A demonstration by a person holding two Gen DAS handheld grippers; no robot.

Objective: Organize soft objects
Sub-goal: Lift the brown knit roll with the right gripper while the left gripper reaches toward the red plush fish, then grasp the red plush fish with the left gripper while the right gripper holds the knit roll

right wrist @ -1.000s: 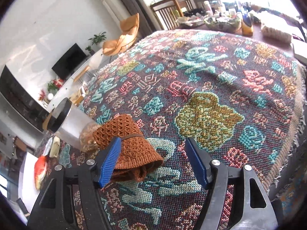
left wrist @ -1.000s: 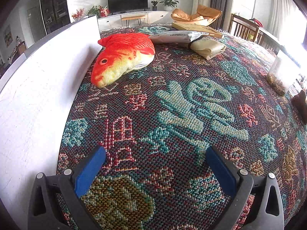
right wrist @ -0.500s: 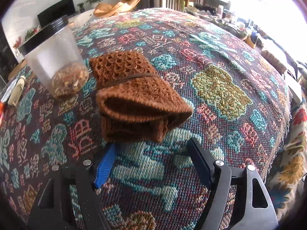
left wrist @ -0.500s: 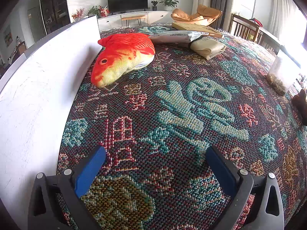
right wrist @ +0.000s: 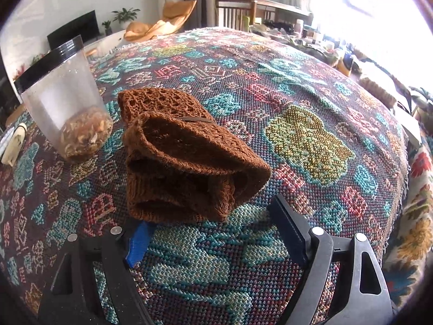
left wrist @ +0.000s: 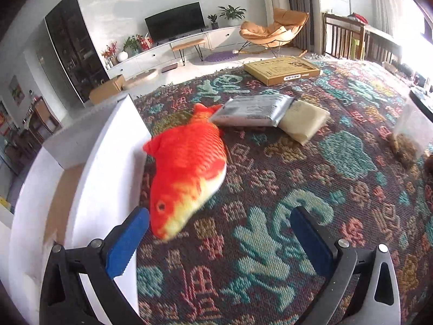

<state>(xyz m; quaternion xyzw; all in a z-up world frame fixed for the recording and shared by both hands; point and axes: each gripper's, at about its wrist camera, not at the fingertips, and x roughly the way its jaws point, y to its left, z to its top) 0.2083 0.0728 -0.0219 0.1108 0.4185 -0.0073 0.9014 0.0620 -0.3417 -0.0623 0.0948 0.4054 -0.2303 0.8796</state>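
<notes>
On the big patterned blanket [right wrist: 303, 140], a brown knitted roll [right wrist: 184, 168] lies just in front of the right gripper [right wrist: 213, 235]. Its jaws stand wide and have just been opening more. The near end of the roll sits over the gap between them, but the pads are not pressing on it. A thin dark band goes around the roll and keeps it folded. To the left of the roll, just beside it, stands a clear jar [right wrist: 65, 108] with a black lid and some dry bits at the bottom. The roll looks light and squishy, and full of little holes, so it will likely flatten when squeezed and flop if held by one edge. A good place to hold it seems to be the thick middle, near the band, so the layers stay together. The jar is close, so a push to the left could knock it. Over on the left side, the left gripper [left wrist: 219, 238] is wide too, with nothing in it. A red and yellow fish toy [left wrist: 186, 178] lies just past it, next to a white box [left wrist: 102, 189]. The fish looks puffy and light, and its fat belly seems the best spot to pinch.
</notes>
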